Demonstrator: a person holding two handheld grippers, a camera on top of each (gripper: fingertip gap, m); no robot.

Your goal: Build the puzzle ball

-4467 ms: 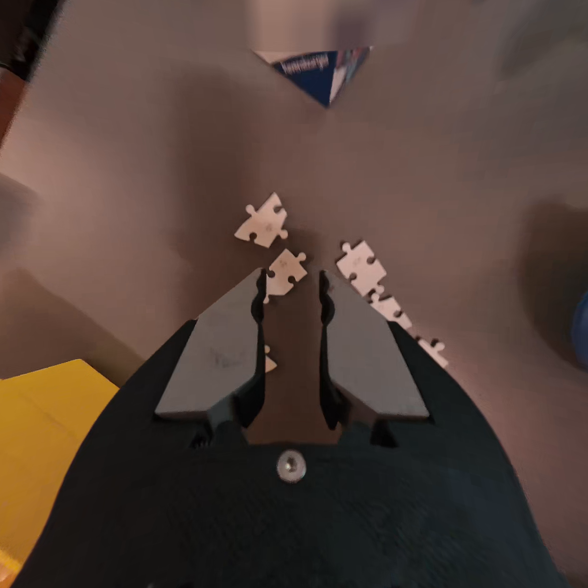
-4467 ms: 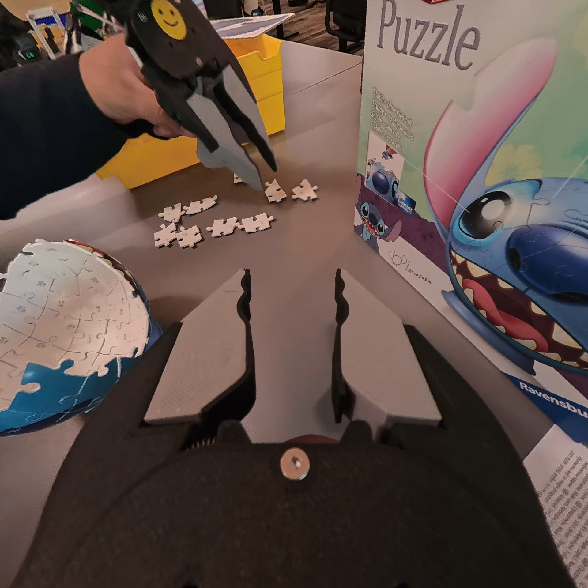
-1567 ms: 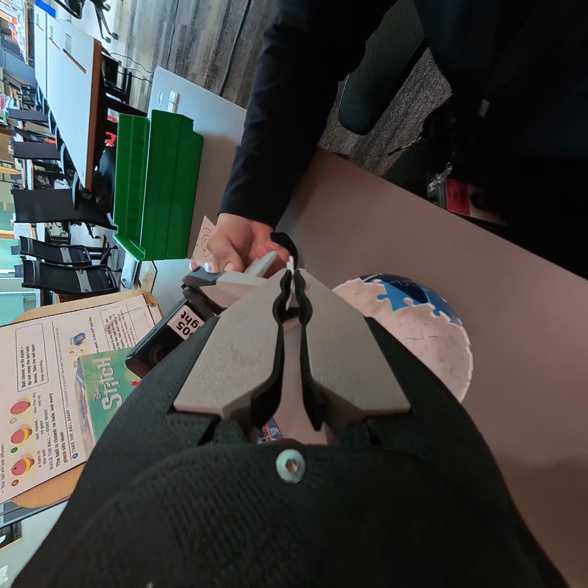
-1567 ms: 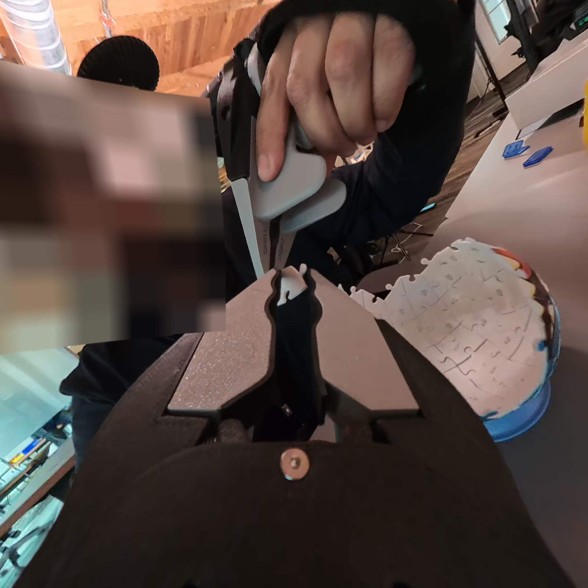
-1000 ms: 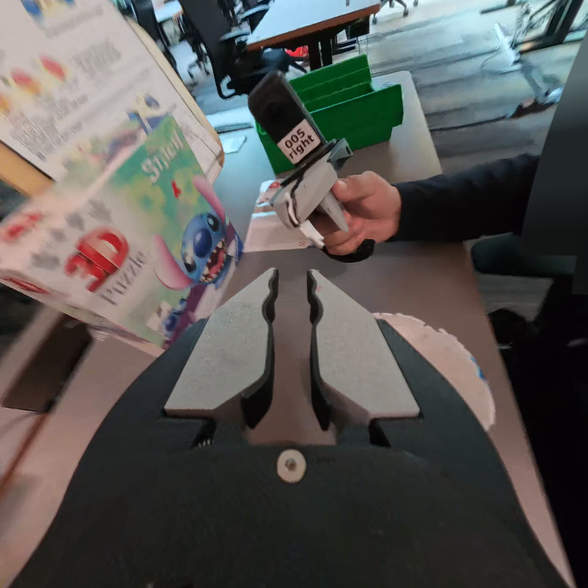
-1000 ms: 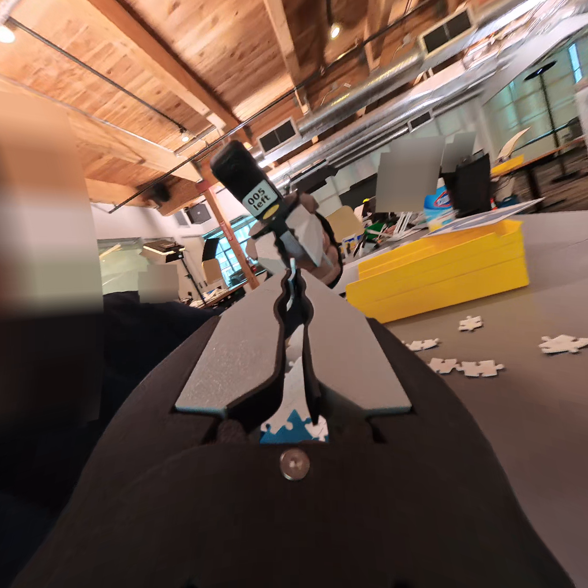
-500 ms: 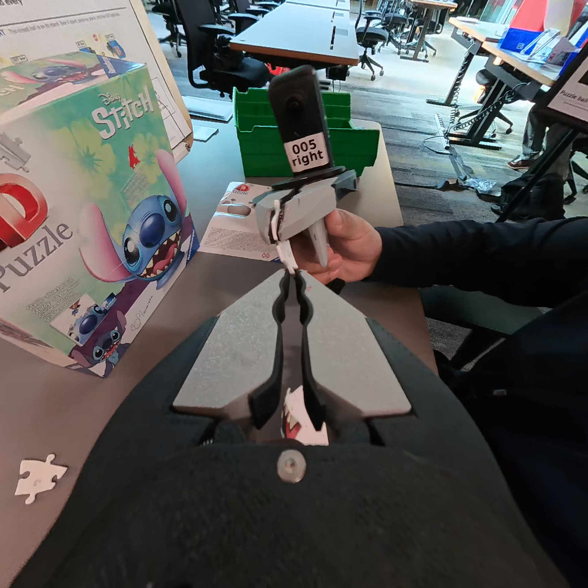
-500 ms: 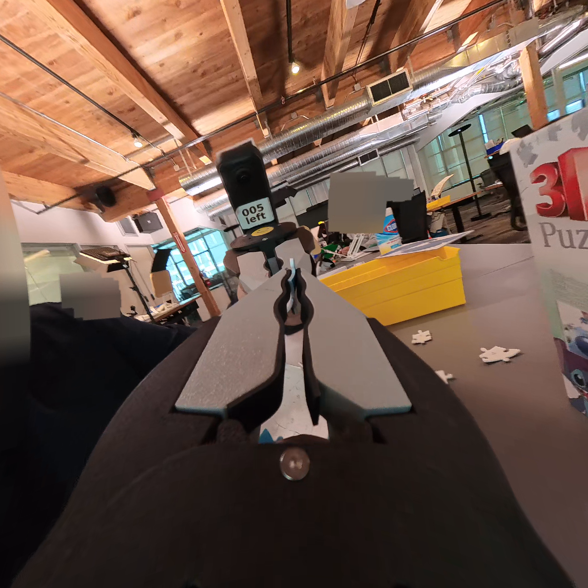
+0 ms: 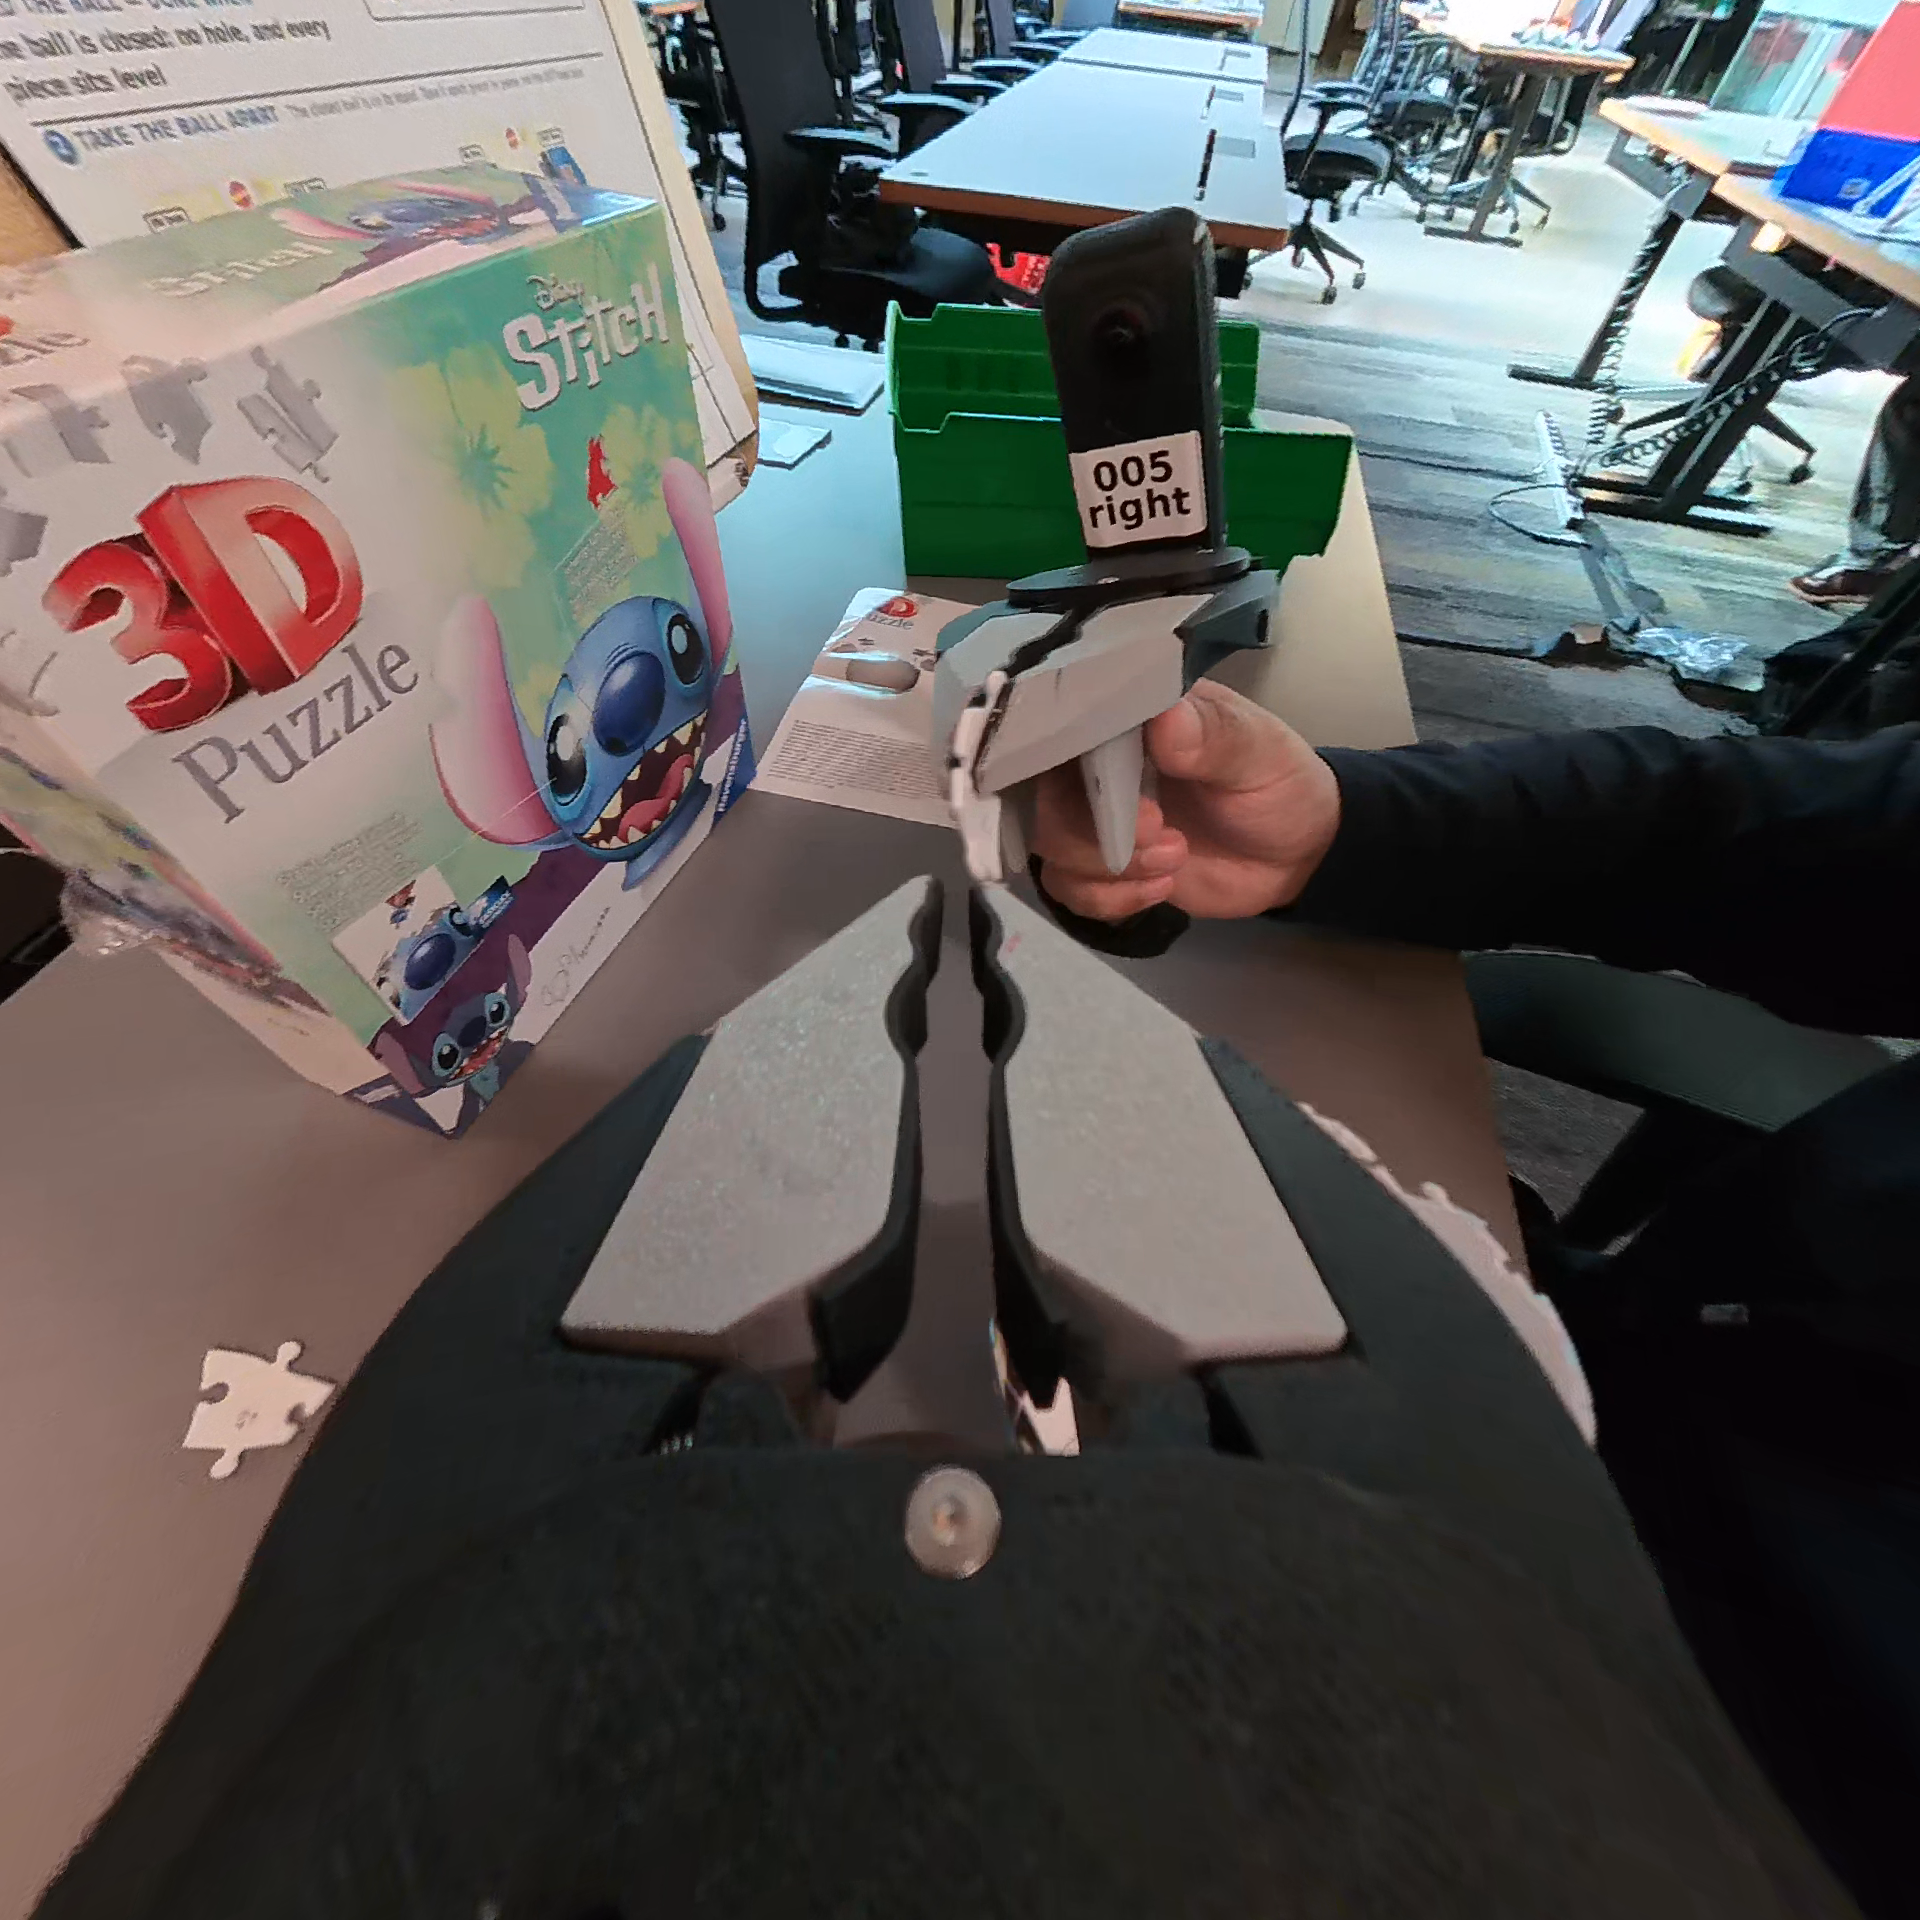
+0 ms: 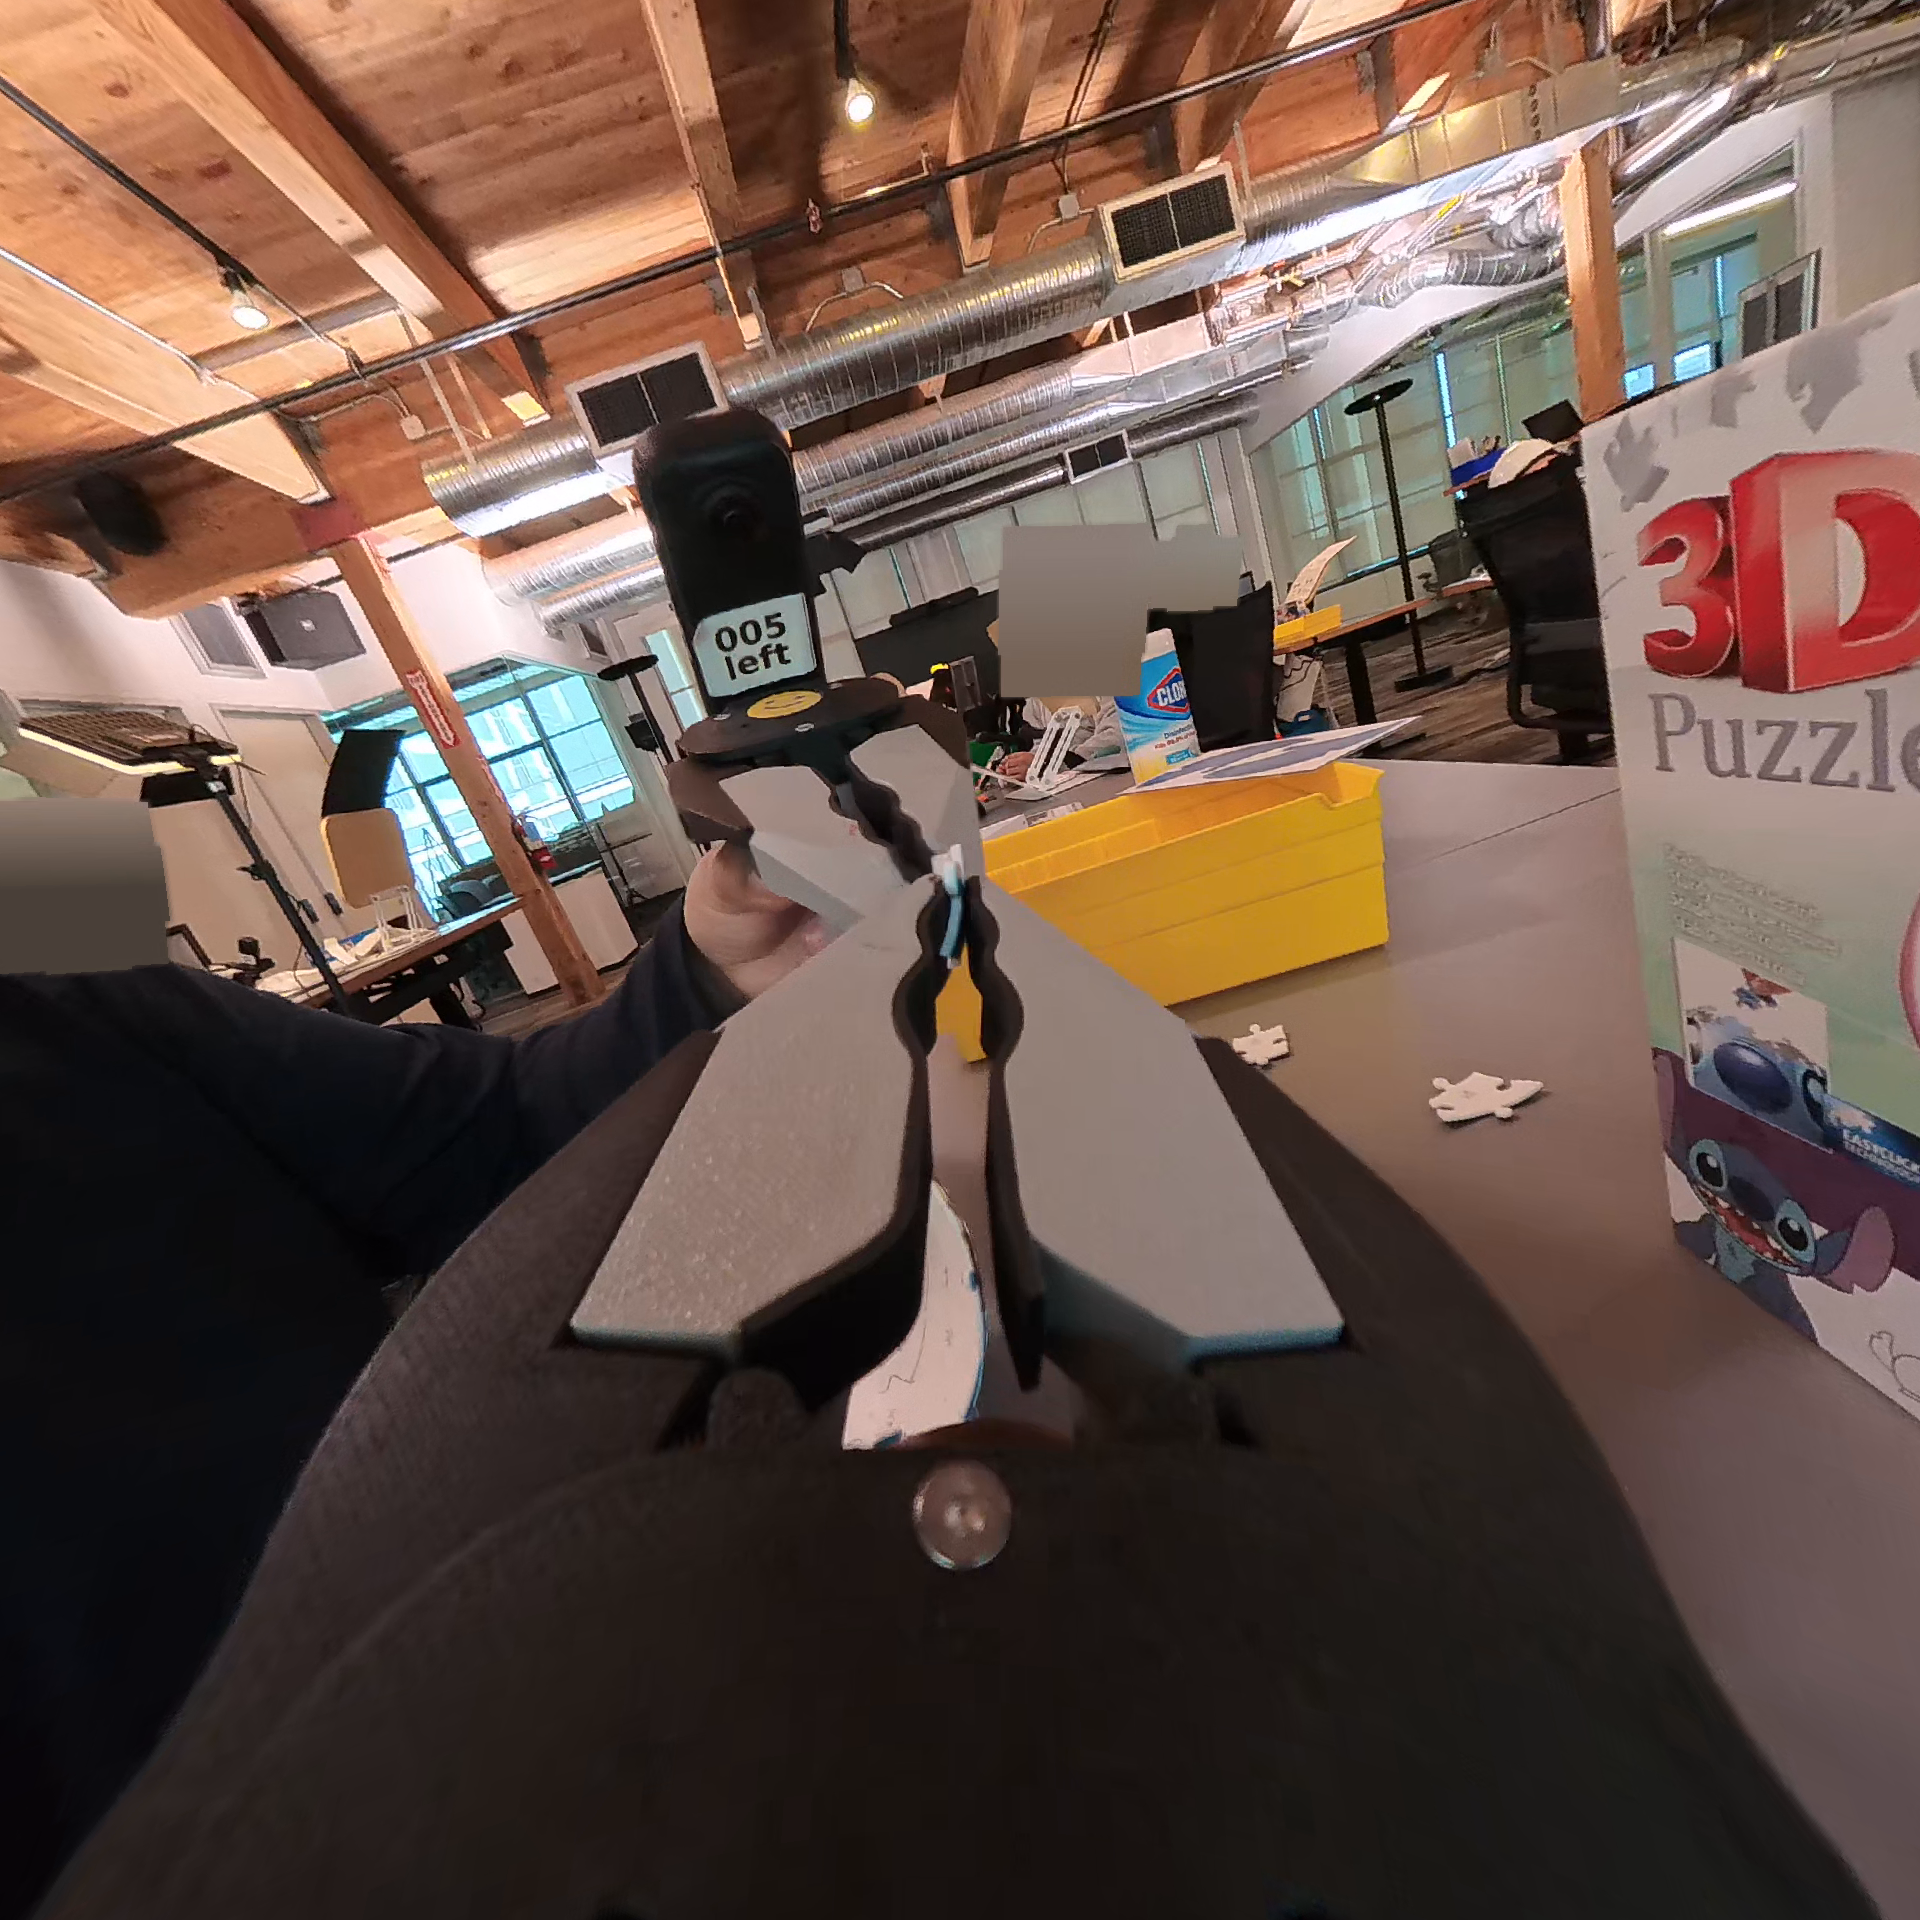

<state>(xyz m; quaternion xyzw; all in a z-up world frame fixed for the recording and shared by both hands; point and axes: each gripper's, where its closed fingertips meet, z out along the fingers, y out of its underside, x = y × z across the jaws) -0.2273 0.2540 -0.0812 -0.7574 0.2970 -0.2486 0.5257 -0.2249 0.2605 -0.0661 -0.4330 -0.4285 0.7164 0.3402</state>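
We find the right gripper (image 10: 951,914) clamped on a puzzle piece (image 10: 950,906), raised above the table (image 9: 187,1174). The left gripper (image 9: 956,899) has its fingers nearly together; whether it grips, we cannot tell. The partly built puzzle ball (image 9: 1496,1262) appears just beneath it.

Left wrist view: puzzle box (image 9: 343,644) left on table (image 9: 156,1195) — loose puzzle piece (image 9: 249,1392) before it, stacked bins (image 9: 977,457) behind.

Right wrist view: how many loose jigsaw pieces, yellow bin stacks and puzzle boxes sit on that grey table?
Loose white cardboard puzzle pieces: 2
Yellow plastic bin stack: 1
Colourful cardboard puzzle box: 1
Total: 4
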